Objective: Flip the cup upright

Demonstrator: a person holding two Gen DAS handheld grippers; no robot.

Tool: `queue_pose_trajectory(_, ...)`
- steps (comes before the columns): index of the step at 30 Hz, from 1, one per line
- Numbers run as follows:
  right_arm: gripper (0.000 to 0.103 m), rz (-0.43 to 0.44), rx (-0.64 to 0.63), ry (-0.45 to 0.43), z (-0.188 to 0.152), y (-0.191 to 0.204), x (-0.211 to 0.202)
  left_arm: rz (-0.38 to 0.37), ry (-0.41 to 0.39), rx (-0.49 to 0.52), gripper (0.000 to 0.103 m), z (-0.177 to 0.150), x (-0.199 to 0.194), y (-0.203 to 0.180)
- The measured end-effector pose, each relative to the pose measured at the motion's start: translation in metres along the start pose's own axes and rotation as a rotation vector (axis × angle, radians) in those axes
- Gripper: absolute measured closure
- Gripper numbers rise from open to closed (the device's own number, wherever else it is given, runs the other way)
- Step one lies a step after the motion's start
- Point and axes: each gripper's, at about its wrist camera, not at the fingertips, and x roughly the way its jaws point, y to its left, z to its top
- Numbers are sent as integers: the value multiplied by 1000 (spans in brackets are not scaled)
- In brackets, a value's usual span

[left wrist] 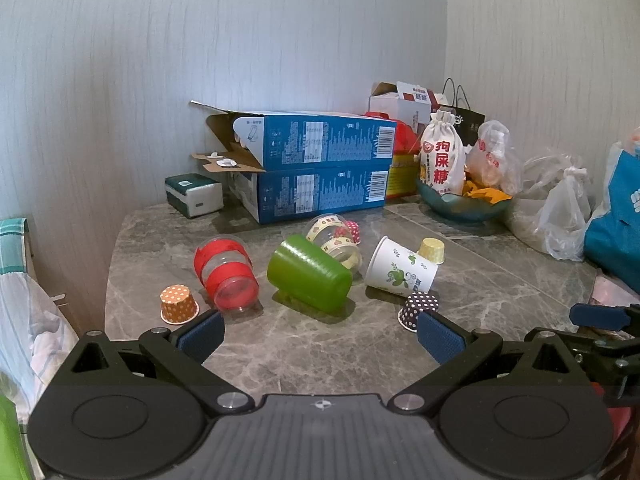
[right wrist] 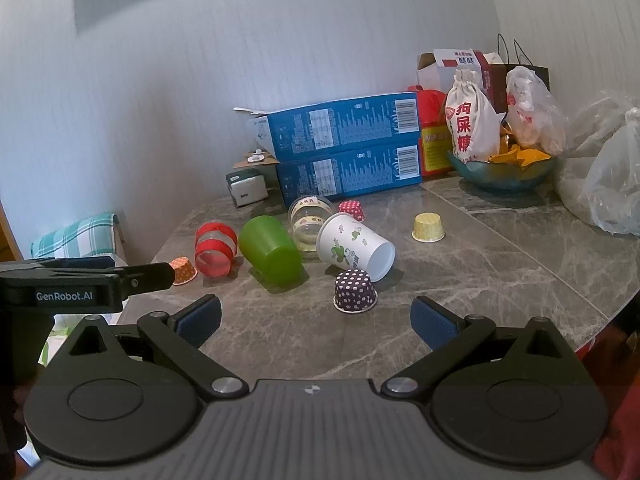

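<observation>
Left gripper (left wrist: 320,334): nearest to the left camera; the two blue pads stand wide apart and hold nothing. It hangs over the near edge of the table, in front of the green cup.
Right gripper (right wrist: 316,318): also spread wide, nothing between the pads; it is in front of the green cup and a little to its right.
Table (left wrist: 360,352): grey marble top, all the cups lie on it.
Green cup (left wrist: 308,274): the landmark. It lies on its side in the middle of the table, and its closed bottom points toward the cameras.
Red-banded clear cup (left wrist: 226,272): on its side, just left of the green cup, not touching it.
Orange dotted paper cup (left wrist: 179,304): mouth down, further left of the green cup, near the red-banded one.
White paper cup (left wrist: 400,270): with a green leaf print, on its side, just right of the green cup.
Purple dotted paper cup (right wrist: 355,291): mouth down, right of the green cup and in front of the white paper cup.
Yellow paper cup (right wrist: 428,227): mouth down, well to the right of the green cup.
Clear taped cup (right wrist: 310,220): on its side, just behind the green cup.
Red dotted paper cup (right wrist: 352,209): behind the green cup, beside the clear taped cup.
Blue boxes (left wrist: 320,168): two, stacked, at the wall behind the green cup.
Bowl (right wrist: 502,176): blue glass, behind and far right of the green cup.
</observation>
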Motion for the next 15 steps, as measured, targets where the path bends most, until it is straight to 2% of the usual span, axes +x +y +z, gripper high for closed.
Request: queue_pose_trajectory(15,1,6,1,5,-2,1,-2,1,3,-2,0,-1,0,-1)
